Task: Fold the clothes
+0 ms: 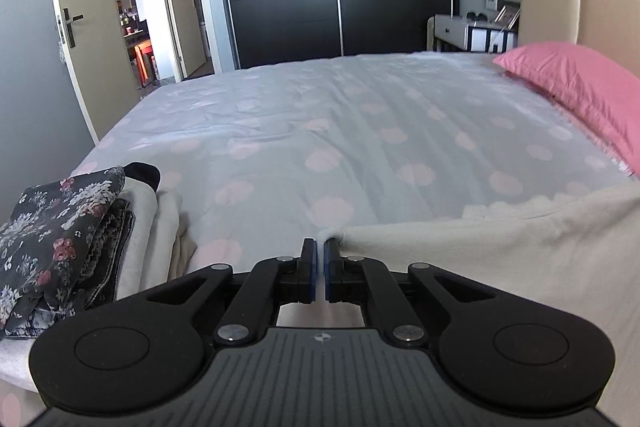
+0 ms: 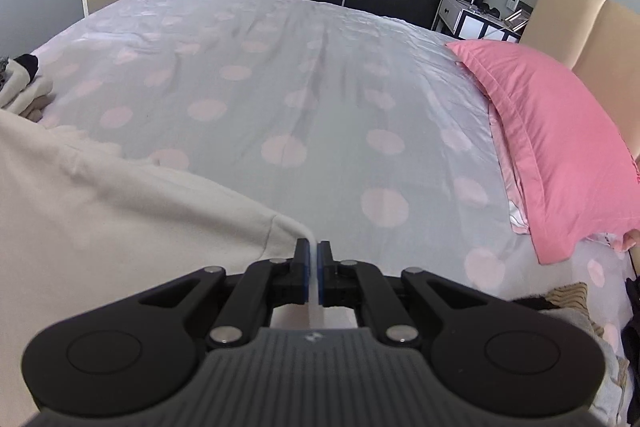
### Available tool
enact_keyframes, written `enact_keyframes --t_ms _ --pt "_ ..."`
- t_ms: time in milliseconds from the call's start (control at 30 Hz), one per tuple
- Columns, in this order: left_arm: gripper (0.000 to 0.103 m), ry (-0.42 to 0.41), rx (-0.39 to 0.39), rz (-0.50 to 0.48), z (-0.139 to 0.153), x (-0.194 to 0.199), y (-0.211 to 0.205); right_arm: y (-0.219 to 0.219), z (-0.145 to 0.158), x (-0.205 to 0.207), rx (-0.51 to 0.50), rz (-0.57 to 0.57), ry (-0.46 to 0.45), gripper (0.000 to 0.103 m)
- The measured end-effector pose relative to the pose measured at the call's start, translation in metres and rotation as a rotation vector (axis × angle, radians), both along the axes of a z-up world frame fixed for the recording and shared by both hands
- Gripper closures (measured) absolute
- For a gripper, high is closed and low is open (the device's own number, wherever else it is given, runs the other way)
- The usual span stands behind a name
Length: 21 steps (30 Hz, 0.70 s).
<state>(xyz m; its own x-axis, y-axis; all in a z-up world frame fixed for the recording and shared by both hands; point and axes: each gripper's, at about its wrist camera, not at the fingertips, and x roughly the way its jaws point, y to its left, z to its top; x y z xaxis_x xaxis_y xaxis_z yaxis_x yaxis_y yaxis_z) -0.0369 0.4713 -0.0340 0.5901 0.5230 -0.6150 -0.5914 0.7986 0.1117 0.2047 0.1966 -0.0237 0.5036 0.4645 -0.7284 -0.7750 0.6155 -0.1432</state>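
Note:
A cream garment (image 1: pixel 500 259) is stretched in the air between my two grippers over the near edge of the bed. My left gripper (image 1: pixel 320 247) is shut on its left corner, and the cloth runs off to the right. My right gripper (image 2: pixel 313 251) is shut on its right corner, and the cream garment (image 2: pixel 120 219) runs off to the left. The garment's lower part is hidden below both views.
A stack of folded clothes (image 1: pixel 60 239), with a dark floral piece on top, lies at the bed's near left. The bed cover (image 1: pixel 340 131) is pale with pink dots. A pink pillow (image 2: pixel 560 147) lies by the headboard at right. More clothing (image 2: pixel 580 307) lies at near right.

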Motion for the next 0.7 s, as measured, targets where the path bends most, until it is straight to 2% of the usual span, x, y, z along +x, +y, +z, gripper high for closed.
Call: enact_keyframes --t_ms 167,267,300,333,367,433,700 --pt "0.101 0.059 -0.014 -0.002 -0.025 0.009 0.003 0.020 -0.029 0.004 -0.055 0.023 0.013 0.099" --pt "0.100 0.105 -0.055 -0.019 -0.039 0.011 0.005 0.025 -0.046 0.007 -0.080 0.026 0.045 0.098" --pt "0.097 0.122 -0.070 -0.026 -0.043 0.012 0.005 0.025 -0.050 0.007 -0.086 0.025 0.056 0.097" --pt "0.093 0.134 -0.072 -0.025 -0.045 0.012 0.005 0.025 -0.053 0.008 -0.090 0.015 0.055 0.090" --pt "0.093 0.145 -0.072 -0.022 -0.047 0.012 0.004 0.024 -0.054 0.008 -0.095 -0.003 0.043 0.080" --pt "0.086 0.148 -0.048 -0.007 -0.048 0.008 0.003 0.020 -0.057 0.009 -0.100 -0.028 0.033 0.070" --pt "0.082 0.195 -0.081 0.018 -0.047 -0.019 0.004 -0.018 -0.063 0.005 -0.146 -0.066 0.060 0.069"
